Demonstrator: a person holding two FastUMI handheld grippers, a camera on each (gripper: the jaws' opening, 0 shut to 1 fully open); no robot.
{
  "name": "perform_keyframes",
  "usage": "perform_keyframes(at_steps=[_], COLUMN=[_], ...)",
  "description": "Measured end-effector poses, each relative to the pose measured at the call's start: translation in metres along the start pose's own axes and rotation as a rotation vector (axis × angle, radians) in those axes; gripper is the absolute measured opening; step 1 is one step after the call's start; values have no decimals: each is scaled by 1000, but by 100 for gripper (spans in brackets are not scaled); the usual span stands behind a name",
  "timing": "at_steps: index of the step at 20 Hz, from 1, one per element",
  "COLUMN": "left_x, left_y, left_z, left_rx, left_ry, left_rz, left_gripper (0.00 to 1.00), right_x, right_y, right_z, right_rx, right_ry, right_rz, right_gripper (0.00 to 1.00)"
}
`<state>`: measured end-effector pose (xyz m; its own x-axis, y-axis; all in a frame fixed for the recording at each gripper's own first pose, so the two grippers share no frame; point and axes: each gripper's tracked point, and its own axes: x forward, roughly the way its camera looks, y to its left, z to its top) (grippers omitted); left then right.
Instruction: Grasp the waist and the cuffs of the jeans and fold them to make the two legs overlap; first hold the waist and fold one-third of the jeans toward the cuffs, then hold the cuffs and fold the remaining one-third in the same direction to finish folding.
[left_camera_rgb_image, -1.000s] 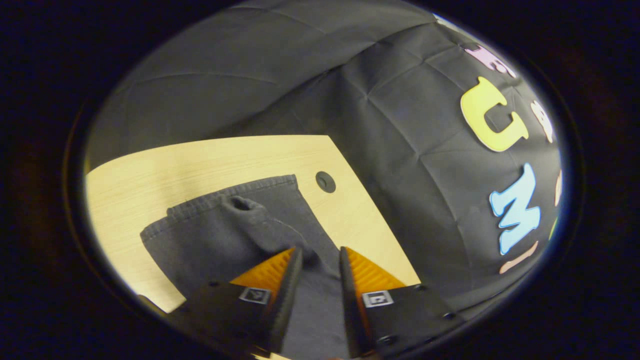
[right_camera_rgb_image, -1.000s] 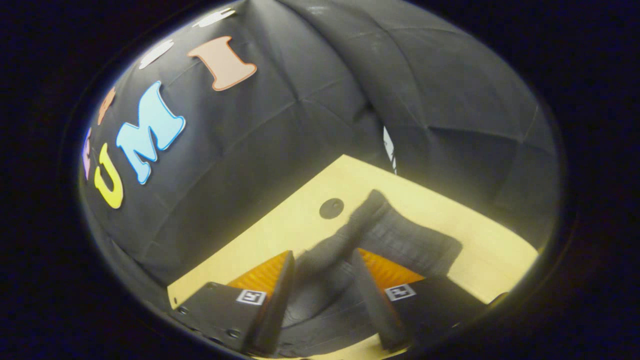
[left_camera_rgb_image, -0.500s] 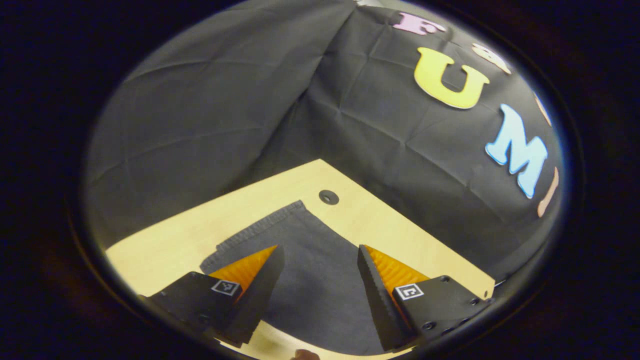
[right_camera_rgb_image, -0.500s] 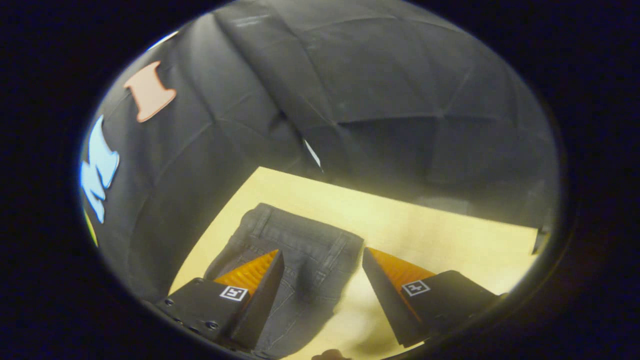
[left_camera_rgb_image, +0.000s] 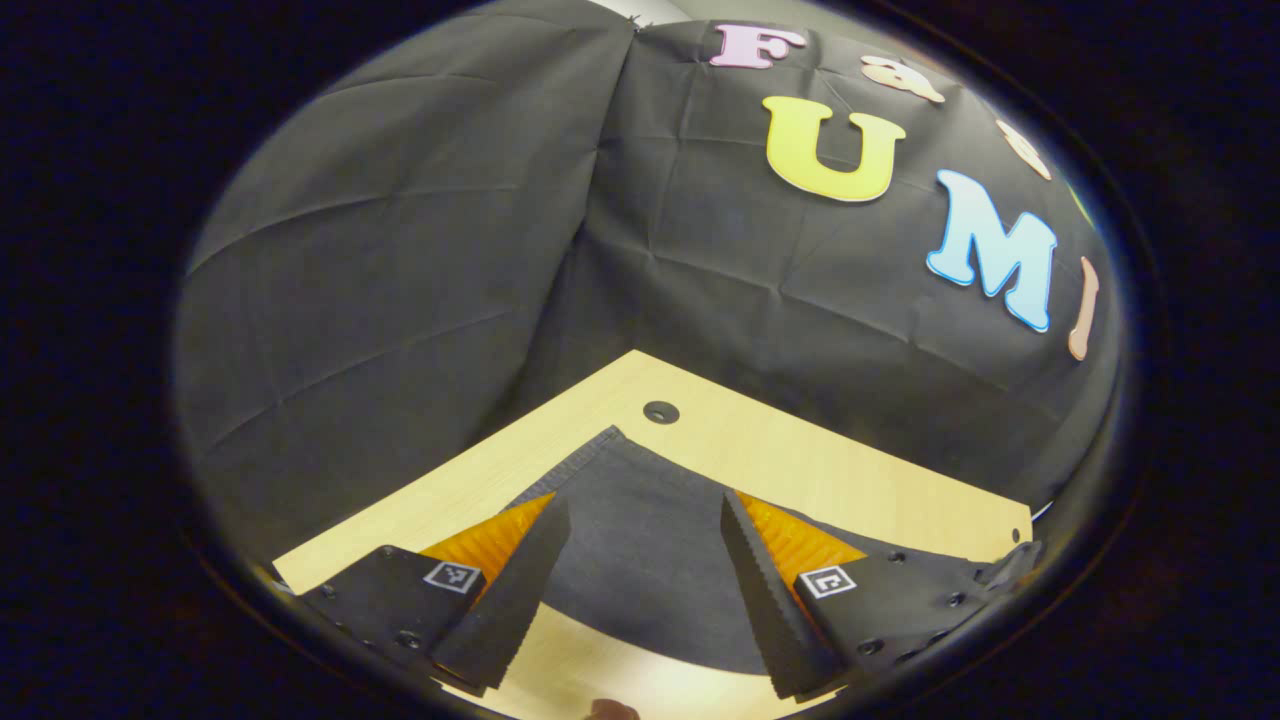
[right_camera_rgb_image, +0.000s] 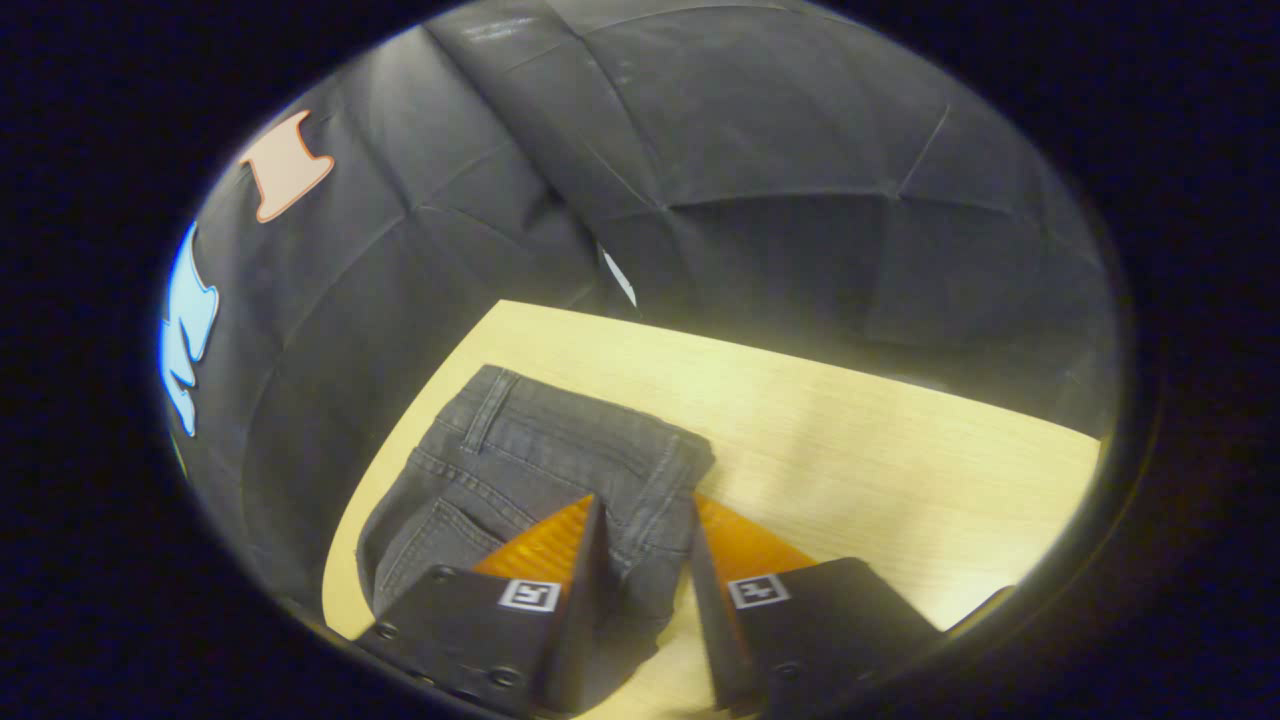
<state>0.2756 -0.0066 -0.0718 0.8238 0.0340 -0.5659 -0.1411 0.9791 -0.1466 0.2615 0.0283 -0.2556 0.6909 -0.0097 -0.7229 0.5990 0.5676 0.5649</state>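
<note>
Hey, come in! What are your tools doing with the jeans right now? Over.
Left tool open above jeans cuff end. Right tool narrowly open, straddling waist end edge. Jeans flat on table. Nothing in the way.

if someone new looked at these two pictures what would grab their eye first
The dark grey jeans lying on the pale wooden table stand out most: in the right gripper view the waist end with its belt loops and pocket stitching lies flat near the table's left edge. The right gripper sits right over that end, its fingers a narrow gap apart astride the side seam. In the left gripper view the left gripper is wide open over plain dark cloth, near a small round hole in the tabletop.
</note>
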Motion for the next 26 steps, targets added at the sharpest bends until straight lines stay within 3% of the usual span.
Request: perform_keyframes(at_steps=[2,6,10,14,17,21,25,26], left_x=[-1,-13,-20,-29,-35,-41,-40,-38], left_y=[3,2,-8,-14,-7,12,35,41], left_z=[-4,3,12,14,14,3,-21,-30], left_rx=[0,0,13,14,6,8,-32,-52], left_ry=[0,-20,-53,-60,-56,-41,-4,22], left_rz=[3,-5,-30,-63,-77,-64,-36,-29], left_gripper=[100,100,99,100,100,100,100,99], right_x=[-12,-76,-156,-244,-289,-296,-280,-275], right_y=[14,48,68,87,61,-6,-96,-110], right_z=[8,28,30,4,-25,-66,-85,-85], right_rx=[3,-140,-285,-461,-566,-696,-857,-875], right_ry=[-24,-198,-366,-521,-526,-446,-309,-278], right_rz=[22,121,269,517,695,888,908,891], right_gripper=[17,16,15,15,14,14,10,15])
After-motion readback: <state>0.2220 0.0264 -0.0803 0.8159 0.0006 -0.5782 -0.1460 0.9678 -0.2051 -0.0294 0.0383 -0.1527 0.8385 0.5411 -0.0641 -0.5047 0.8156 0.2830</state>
